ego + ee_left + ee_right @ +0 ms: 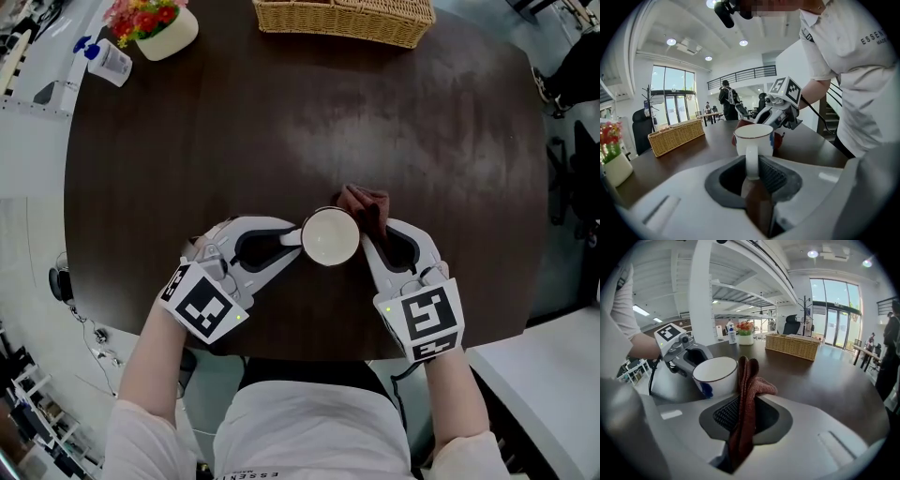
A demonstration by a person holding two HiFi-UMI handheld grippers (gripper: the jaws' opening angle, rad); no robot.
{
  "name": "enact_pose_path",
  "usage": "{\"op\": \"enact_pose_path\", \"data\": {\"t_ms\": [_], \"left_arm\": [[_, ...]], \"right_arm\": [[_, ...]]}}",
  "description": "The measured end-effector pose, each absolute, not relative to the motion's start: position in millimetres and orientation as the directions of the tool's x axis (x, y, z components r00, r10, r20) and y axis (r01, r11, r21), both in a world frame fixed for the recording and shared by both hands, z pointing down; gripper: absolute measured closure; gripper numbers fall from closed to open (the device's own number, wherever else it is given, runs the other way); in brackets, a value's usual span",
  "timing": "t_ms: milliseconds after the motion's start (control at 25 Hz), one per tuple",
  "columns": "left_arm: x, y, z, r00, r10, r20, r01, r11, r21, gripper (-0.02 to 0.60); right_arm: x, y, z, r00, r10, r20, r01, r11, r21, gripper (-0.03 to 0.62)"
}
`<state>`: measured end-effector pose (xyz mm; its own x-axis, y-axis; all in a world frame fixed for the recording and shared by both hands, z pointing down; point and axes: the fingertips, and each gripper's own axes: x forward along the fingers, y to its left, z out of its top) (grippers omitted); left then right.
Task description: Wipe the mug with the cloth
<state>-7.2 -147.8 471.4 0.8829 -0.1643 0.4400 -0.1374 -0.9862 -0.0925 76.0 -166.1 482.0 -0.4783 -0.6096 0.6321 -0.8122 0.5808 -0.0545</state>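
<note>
Pinching handle of upright white ceramic mug (330,236) in left tool (292,239), clamping folded reddish-brown woven cloth (364,201) in right tool (372,228), touching mug's far-right wall.

The left gripper (289,239) points inward toward the right one. Its jaws are closed on the handle of the mug (330,236), which stands just ahead of the jaw tips. The right gripper (371,231) angles in from the other side. Its jaws are clamped on a fold of the cloth (367,201), which rises between them and bunches past their tips, right beside the mug. The left forearm (155,361) and right forearm (457,389) reach forward from the body, converging, each bare below a short sleeve.
</note>
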Motion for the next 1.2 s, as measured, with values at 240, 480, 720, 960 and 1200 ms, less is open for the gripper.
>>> {"op": "enact_pose_path", "data": {"t_ms": [240, 480, 720, 960, 1200], "left_arm": [[-7.5, -148.4, 472.9, 0.875, -0.190, 0.445, -0.163, -0.982, -0.098, 0.502], [-8.2, -146.7, 473.0, 0.867, -0.224, 0.445, -0.206, -0.974, -0.089, 0.502], [-8.4, -147.3, 474.5, 0.865, -0.231, 0.445, -0.212, -0.973, -0.092, 0.502], [-11.7, -145.0, 479.5, 0.868, -0.185, 0.460, -0.153, -0.983, -0.105, 0.502], [-6.8, -144.6, 475.5, 0.863, -0.105, 0.494, -0.052, -0.991, -0.121, 0.502]], "right_arm": [[65.9, -151.0, 482.8, -0.494, -0.591, 0.637, -0.784, 0.619, -0.034, 0.511], [56.8, -126.1, 484.9, -0.510, -0.577, 0.638, -0.790, 0.608, -0.082, 0.511], [38.3, -93.6, 489.2, -0.561, -0.515, 0.648, -0.749, 0.648, -0.134, 0.511], [66.6, -97.8, 479.0, -0.499, -0.519, 0.694, -0.770, 0.633, -0.080, 0.511], [95.0, -149.3, 453.9, -0.515, -0.549, 0.658, -0.698, 0.715, 0.051, 0.511]]}}
